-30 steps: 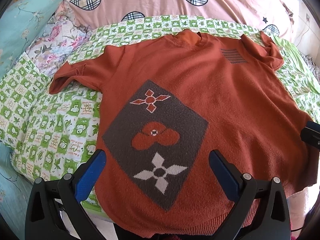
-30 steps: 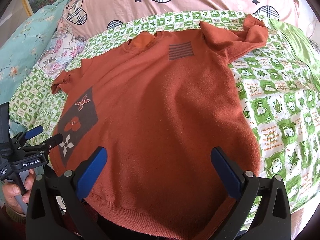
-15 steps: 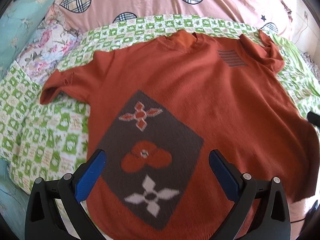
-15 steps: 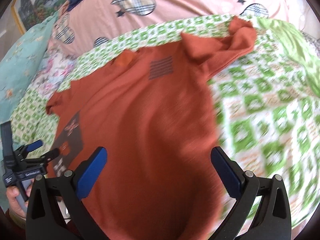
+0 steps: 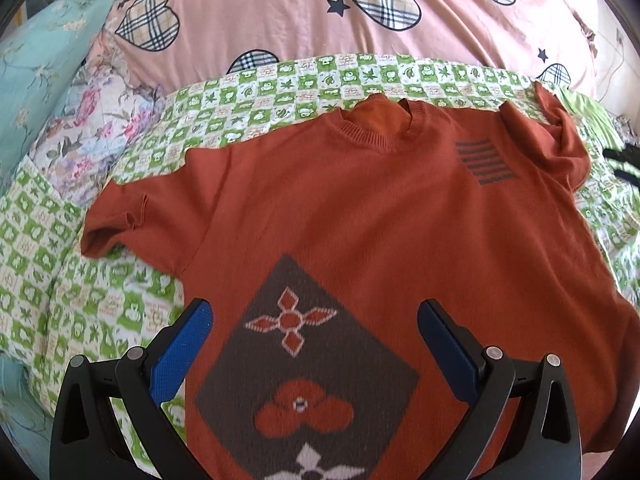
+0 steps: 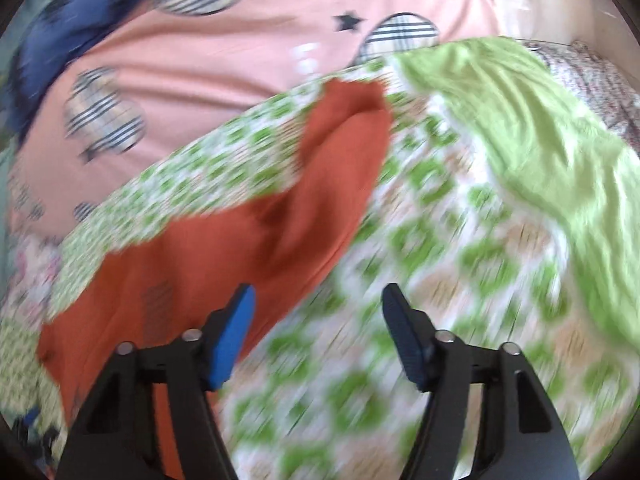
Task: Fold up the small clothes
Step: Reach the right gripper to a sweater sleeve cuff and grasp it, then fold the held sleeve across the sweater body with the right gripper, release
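A bed spread with a green-and-white checked quilt (image 5: 280, 84), backed by a pink duvet with plaid hearts (image 5: 360, 8), carries the one garment in play: a rust-orange short-sleeved sweater (image 5: 380, 220) laid face up and almost flat, neck towards the duvet, hem nearest the cameras.

Over the past second the right gripper (image 6: 316, 320) has swung away from the sweater's hem and up towards its crumpled right sleeve (image 6: 344, 148), the view streaked with motion blur; its jaws, wide a second ago, now stand narrower but empty, over bare quilt just beside the sweater's edge. A loose lime-green cloth (image 6: 540, 132) lies beyond the sleeve.

The left gripper (image 5: 314, 336) has eased forward over the grey diamond patch with its flower motifs (image 5: 304, 360), so the hem has dropped out of its view; its jaws remain wide and hold nothing. The left sleeve (image 5: 120, 224) lies out flat on the quilt.

No fold has yet been made. The shift suggests the bunched right sleeve is the first target, probably to be straightened or turned in over the body before the sweater is folded.
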`<state>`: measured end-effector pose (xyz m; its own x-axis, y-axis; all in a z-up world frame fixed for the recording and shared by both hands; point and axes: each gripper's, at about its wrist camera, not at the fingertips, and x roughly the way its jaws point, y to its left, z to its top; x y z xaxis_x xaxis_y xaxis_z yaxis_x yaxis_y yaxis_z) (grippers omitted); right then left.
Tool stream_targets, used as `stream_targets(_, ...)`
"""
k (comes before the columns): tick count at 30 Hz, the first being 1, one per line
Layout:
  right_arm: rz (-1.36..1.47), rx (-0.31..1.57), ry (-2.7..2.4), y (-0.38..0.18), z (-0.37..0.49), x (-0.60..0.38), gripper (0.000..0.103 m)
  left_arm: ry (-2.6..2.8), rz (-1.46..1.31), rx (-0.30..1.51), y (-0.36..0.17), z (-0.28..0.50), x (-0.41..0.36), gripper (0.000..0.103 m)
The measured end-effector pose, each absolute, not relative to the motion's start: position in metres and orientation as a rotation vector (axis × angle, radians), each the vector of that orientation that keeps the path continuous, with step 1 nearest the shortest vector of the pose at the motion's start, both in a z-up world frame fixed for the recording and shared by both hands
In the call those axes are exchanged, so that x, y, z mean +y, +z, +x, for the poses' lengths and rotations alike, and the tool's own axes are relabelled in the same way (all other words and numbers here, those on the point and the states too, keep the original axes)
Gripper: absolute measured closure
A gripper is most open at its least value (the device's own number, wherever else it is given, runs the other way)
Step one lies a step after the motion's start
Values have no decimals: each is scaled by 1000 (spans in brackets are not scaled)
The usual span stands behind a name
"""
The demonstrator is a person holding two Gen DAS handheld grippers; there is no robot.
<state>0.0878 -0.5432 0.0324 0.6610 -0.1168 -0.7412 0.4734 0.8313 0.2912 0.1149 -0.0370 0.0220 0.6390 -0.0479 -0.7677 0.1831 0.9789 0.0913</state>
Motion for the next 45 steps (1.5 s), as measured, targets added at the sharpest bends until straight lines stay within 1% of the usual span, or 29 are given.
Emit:
stream_targets(4, 551, 764, -397, 33, 133, -602, 46, -133, 186, 889, 14, 127, -46, 1)
stream_targets(9, 555, 748, -408, 33, 200, -650, 48, -141, 221, 937, -4, 144, -58, 1)
stream_targets(11, 502, 769, -443, 30, 225, -662, 48, -137, 229, 952, -11, 152, -61, 1)
stream_targets(14, 494, 806, -467, 18, 253, -683, 48, -133, 225, 976, -18, 163, -63, 1)
stream_targets(15, 500, 821, -468, 14, 258, -686, 50, -129, 225, 983, -21, 166, -62, 1)
stream_targets(16, 507, 843, -457, 9, 262, -687, 65, -127, 229, 989, -23, 168, -62, 1)
stream_targets(17, 505, 858, -439, 7, 265, -686, 76, -126, 229, 993, -25, 170, -62, 1)
stream_targets(18, 499, 863, -419, 9, 266, -681, 93, -124, 233, 999, -27, 171, -62, 1)
stream_targets(23, 442, 792, -259, 48, 248, -614, 95, -130, 222, 1008, -30, 174, -58, 1)
stream_targets(26, 479, 761, -147, 68, 228, -559, 95, -139, 187, 992, -26, 171, -54, 1)
stream_targets(31, 545, 755, 78, 74, 212, -436, 95, -138, 127, 958, -18, 167, -41, 1)
stream_targets(34, 576, 787, 195, 64, 210, -357, 95, -134, 78, 944, -13, 165, -26, 1)
stream_targets(38, 613, 866, 327, 27, 223, -268, 95, -136, 1, 936, -11, 165, -1, 1)
stream_targets(45, 656, 964, 473, -22, 238, -171, 95, -189, -132, 951, -14, 166, 35, 1)
